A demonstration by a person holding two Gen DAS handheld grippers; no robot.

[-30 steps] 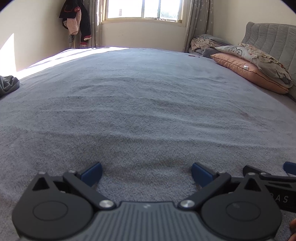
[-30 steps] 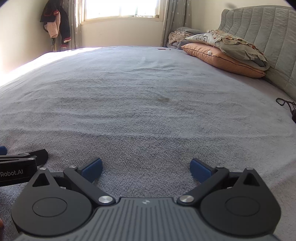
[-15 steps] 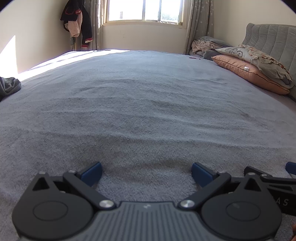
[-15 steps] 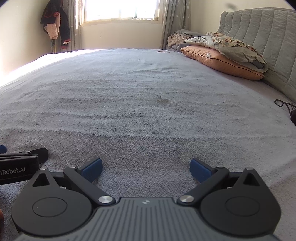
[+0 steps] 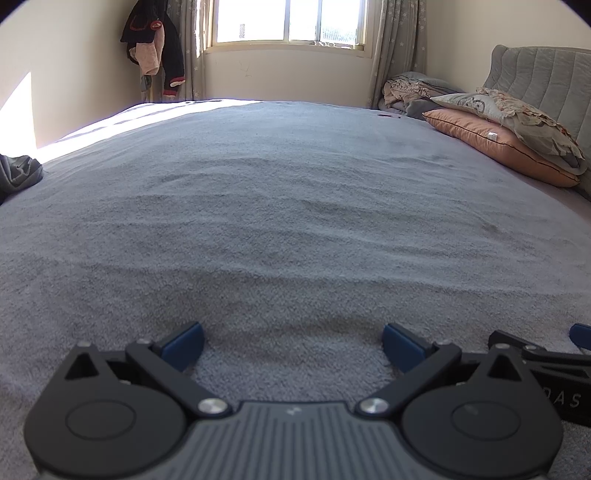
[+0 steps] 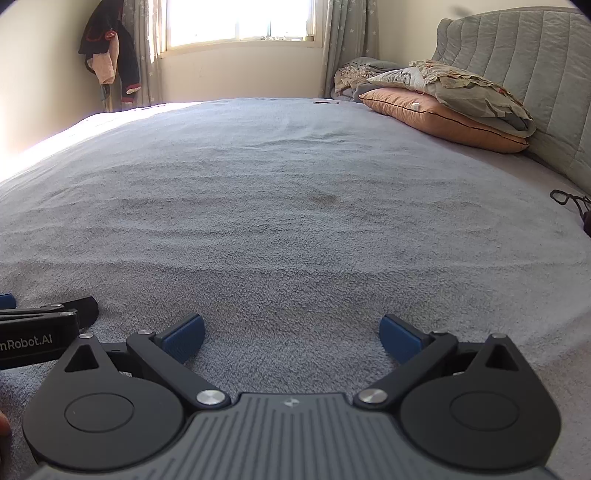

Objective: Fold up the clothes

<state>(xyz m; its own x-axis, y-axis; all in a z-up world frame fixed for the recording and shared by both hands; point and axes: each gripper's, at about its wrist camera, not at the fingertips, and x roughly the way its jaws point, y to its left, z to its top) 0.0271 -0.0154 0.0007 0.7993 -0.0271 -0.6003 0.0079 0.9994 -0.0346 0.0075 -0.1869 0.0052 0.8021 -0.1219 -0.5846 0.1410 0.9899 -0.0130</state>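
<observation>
A dark grey garment (image 5: 18, 173) lies bunched at the bed's far left edge, seen only in the left wrist view. My left gripper (image 5: 293, 345) hovers low over the grey blanket (image 5: 295, 206), open, nothing between its blue pads. My right gripper (image 6: 291, 338) is open too, just above the same blanket (image 6: 295, 192) and holding nothing. The two grippers are side by side: the right one's arm (image 5: 546, 362) shows at the left view's right edge, the left one's arm (image 6: 40, 332) at the right view's left edge.
Pillows and bedding (image 6: 443, 99) are stacked against the grey padded headboard (image 6: 517, 51) on the right. Clothes (image 5: 155, 51) hang in the far left corner beside the window (image 5: 288, 22). A black cord (image 6: 570, 199) lies at the bed's right edge.
Both views have tilted up slightly, so the window and far wall show more. Both grippers stay open and low over the blanket.
</observation>
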